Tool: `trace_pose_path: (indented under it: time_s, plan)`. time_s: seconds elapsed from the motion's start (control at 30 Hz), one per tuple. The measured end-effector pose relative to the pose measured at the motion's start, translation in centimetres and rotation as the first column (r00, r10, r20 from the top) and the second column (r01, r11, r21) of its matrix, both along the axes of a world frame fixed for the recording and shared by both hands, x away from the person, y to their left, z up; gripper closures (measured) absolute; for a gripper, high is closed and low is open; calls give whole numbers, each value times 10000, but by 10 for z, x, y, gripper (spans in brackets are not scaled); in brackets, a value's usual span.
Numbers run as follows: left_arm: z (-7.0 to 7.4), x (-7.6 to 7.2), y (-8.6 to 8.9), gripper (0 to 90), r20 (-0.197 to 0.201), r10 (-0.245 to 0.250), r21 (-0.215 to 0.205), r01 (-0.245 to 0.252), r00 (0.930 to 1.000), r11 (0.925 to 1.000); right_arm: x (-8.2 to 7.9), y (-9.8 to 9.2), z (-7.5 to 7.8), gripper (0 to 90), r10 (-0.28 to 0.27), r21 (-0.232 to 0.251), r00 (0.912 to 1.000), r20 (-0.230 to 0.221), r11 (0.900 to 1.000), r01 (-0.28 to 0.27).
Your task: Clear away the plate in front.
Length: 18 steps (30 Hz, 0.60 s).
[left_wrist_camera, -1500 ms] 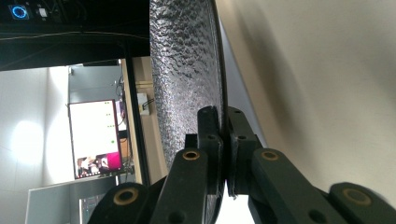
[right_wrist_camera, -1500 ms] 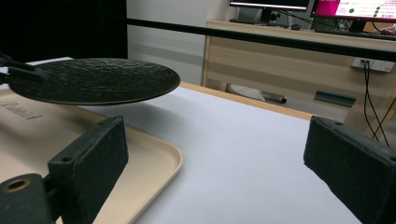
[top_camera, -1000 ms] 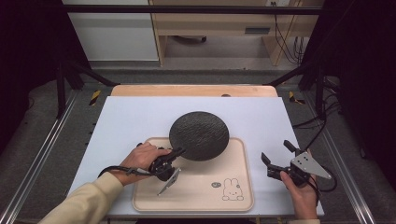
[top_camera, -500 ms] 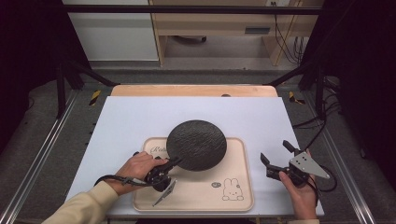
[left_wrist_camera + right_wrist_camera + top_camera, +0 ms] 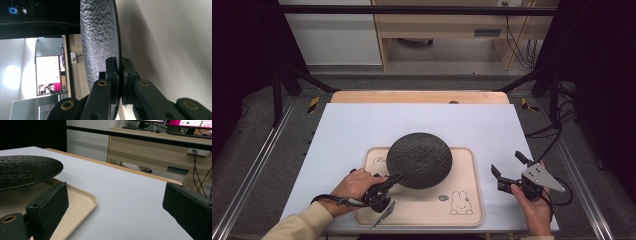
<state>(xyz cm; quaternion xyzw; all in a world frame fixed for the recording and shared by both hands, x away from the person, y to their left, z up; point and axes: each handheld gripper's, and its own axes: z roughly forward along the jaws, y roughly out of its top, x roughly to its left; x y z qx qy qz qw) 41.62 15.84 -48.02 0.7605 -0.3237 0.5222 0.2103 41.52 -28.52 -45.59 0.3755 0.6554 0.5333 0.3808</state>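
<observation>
**One plate, one tray, two grippers**

High view: one dark plate (image 5: pixel 419 160) over one beige tray (image 5: pixel 469 205), rim pinched by left gripper (image 5: pixel 396 178); right gripper (image 5: pixel 508 169) released, beside tray.

Left gripper view: clenched on plate (image 5: pixel 98 37) rim.

Right gripper view: spread apart, nothing between; plate (image 5: pixel 23 171) above tray (image 5: pixel 80 200).

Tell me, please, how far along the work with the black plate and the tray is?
Done: the left gripper is shut on the rim of the black plate, seen up close in the left gripper view. In hand: the plate is held over the beige tray; the right gripper view shows it raised above the tray. Left: probably setting it down and letting go. The right gripper waits open beside the tray.
</observation>
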Motion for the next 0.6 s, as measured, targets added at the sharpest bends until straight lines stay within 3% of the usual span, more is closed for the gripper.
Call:
trace_pose_path:
  time_s: [0.53,0.6]
  plan:
    - [-5,-15,9,857,16,-293,245,293,9996,9993,2,3,-1,68,30,-62,10000,-46,10000,-30]
    - [-5,-17,9,857,192,-296,466,286,9994,9985,2,4,-2,68,24,-68,10000,-55,10000,-24]
